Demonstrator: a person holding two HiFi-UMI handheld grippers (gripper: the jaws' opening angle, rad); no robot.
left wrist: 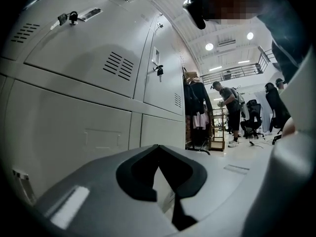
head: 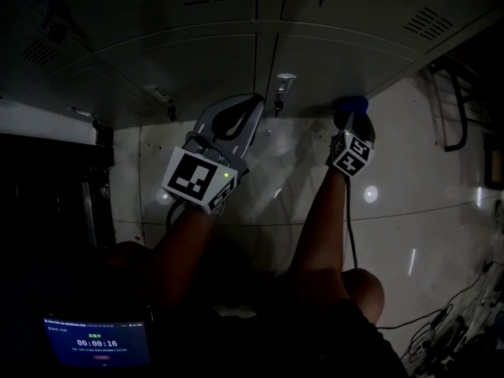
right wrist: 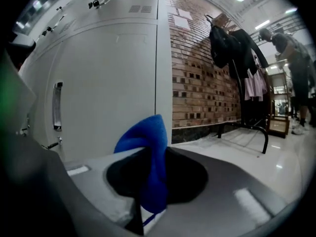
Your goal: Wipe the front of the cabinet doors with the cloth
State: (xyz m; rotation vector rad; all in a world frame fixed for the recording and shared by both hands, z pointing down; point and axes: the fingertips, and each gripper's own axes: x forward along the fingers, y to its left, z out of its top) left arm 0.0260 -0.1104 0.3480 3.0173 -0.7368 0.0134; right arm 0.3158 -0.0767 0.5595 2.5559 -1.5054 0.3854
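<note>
pinching the blue cloth (right wrist: pixel 150 157) tight between its fingers, the right gripper (head: pixel 352 113) holds it close to the foot of the grey cabinet doors (head: pixel 189 61); the left gripper (head: pixel 249 105) hangs alongside, fingers closed together on nothing.

Brick wall (right wrist: pixel 207 83) fills the centre of my right gripper view, dark coats (right wrist: pixel 232 48) hanging at upper right. In my left gripper view, a person (left wrist: pixel 229 107) stands right of centre beside an office chair (left wrist: pixel 253 120), under ceiling lights (left wrist: pixel 209 47). A timer screen (head: pixel 96 341) glows lower left, head view.
</note>
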